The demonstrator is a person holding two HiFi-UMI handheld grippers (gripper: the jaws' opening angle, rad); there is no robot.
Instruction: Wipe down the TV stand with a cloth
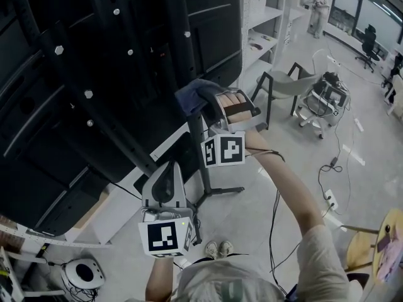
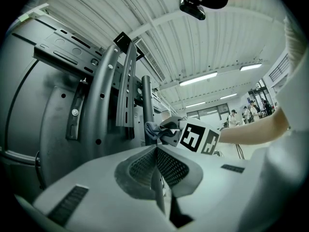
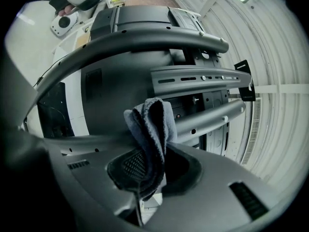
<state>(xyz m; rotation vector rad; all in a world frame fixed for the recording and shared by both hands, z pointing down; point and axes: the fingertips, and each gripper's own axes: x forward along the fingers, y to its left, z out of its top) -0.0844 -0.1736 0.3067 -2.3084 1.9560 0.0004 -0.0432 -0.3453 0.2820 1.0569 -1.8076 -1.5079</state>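
The black TV stand fills the upper left of the head view, its posts and mounting rails behind the screen. My right gripper is shut on a folded blue-grey cloth, which presses against the stand's upright post. In the right gripper view the cloth sticks out of the shut jaws, right at the stand's curved rails. My left gripper hangs lower, apart from the stand, shut with nothing in it. The left gripper view looks past the left gripper at the rails, the cloth and the right gripper's marker cube.
The stand's base foot lies on the floor by the person's shoes. To the right stand a grey chair, a wheeled cart and white shelving. Cables trail across the floor. A round wooden table sits at lower right.
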